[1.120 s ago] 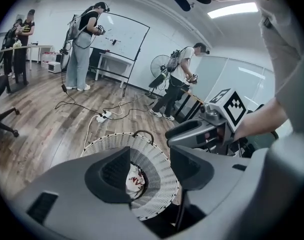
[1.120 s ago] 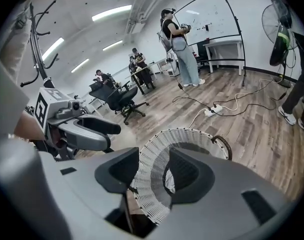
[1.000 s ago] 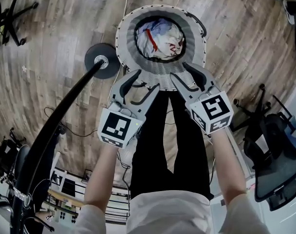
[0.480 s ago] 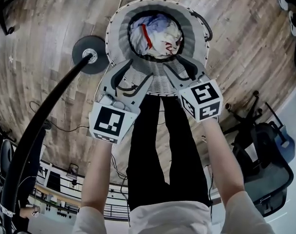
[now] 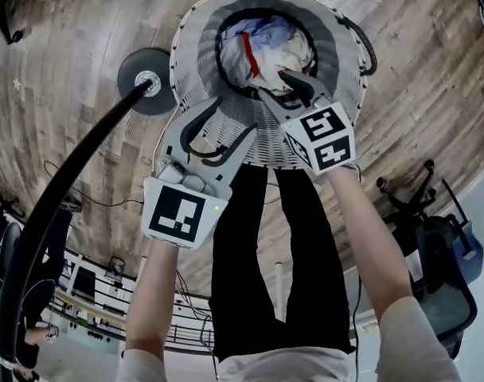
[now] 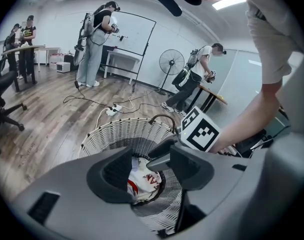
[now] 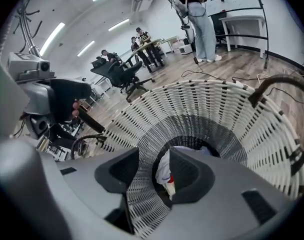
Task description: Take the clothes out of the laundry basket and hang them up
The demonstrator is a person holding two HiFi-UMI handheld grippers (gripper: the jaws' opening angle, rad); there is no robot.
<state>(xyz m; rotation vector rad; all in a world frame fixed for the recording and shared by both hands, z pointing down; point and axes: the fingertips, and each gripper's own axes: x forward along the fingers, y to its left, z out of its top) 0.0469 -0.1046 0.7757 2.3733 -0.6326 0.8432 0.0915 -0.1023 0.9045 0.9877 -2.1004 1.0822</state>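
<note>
Two grippers are over the laundry basket point(image 5: 186, 46), and both stand empty. The right gripper point(image 5: 272, 84) is the farther in: its jaws are spread apart, tips over the basket's dark mouth, right at the near edge of the clothes point(image 5: 266, 46). In its own view the right gripper point(image 7: 154, 166) frames the bundle point(image 7: 164, 171) down in the bottom, nothing clamped; whether the tips touch fabric I can't tell.

The left gripper point(image 5: 236, 115) hangs over the basket's near rim, jaws wide, nothing between them. The left gripper view point(image 6: 149, 171) looks through the gap at white cloth with red print point(image 6: 144, 181).

The clothes lie crumpled at the bottom, white and blue with a red strip point(image 5: 248, 54). The woven white basket stands on the wooden floor point(image 5: 67, 54), a dark handle point(image 5: 368, 46) on its right side. Just left of it sits a round black base point(image 5: 146, 82), with a black pole point(image 5: 67, 189) rising toward the camera.
</note>
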